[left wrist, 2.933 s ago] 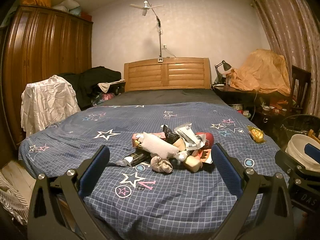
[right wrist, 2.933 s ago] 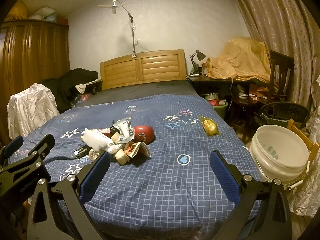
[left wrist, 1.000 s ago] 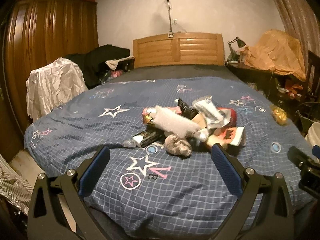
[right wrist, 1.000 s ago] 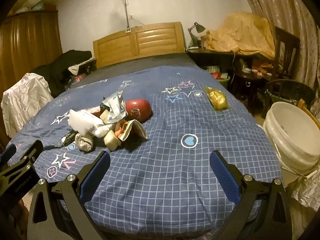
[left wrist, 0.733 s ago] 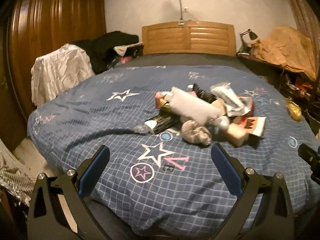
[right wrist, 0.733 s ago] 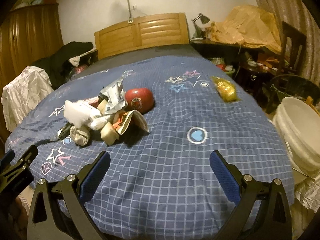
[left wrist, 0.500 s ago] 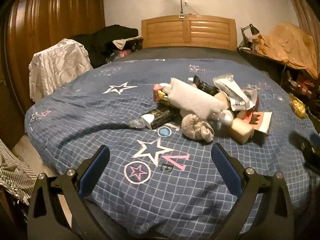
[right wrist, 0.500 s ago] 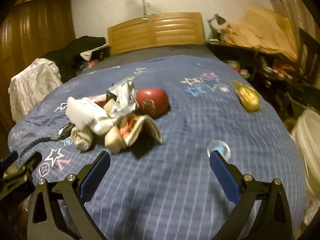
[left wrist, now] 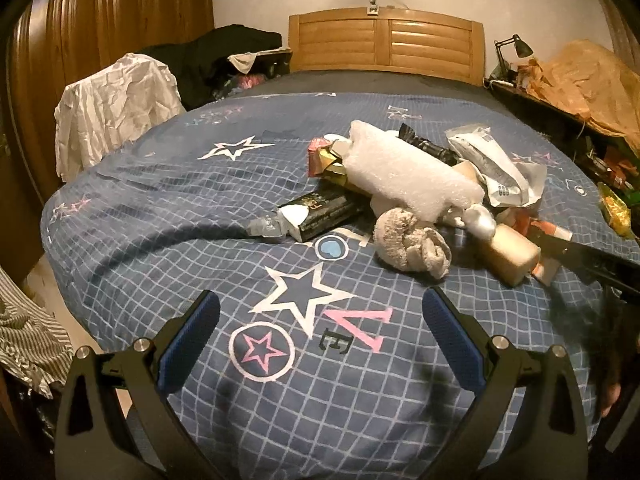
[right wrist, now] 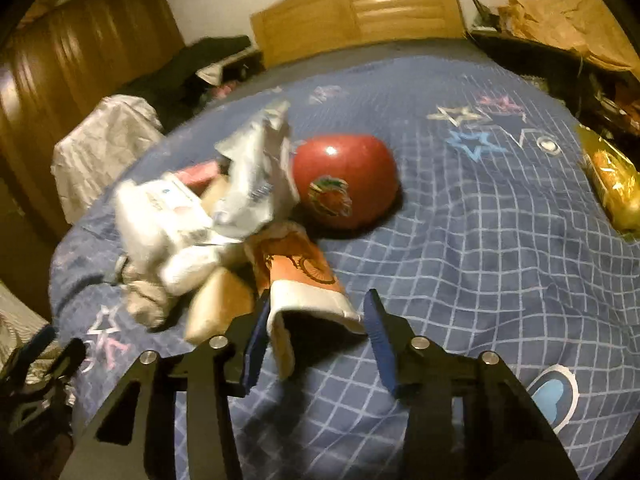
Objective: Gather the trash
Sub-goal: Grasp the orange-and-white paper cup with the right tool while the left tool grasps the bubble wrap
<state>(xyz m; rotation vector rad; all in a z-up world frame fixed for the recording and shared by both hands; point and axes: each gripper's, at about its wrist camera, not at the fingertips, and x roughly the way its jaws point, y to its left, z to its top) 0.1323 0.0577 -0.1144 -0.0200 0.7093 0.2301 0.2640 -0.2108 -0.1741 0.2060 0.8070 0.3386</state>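
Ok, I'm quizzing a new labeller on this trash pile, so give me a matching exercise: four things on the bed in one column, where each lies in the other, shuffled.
Things:
1. red round package
2. yellow wrapper
3. grey balled cloth
4. bubble-wrap roll

Places:
A. lying on top of the pile
B. alone, apart from the pile, by the bed edge
C. beside the blue heart print
D. just behind the orange-and-white carton

Pairs: 1-D, 2-B, 3-C, 4-A

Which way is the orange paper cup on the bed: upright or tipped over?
Tipped over. The paper cup lies on its side, its open mouth facing the right gripper.
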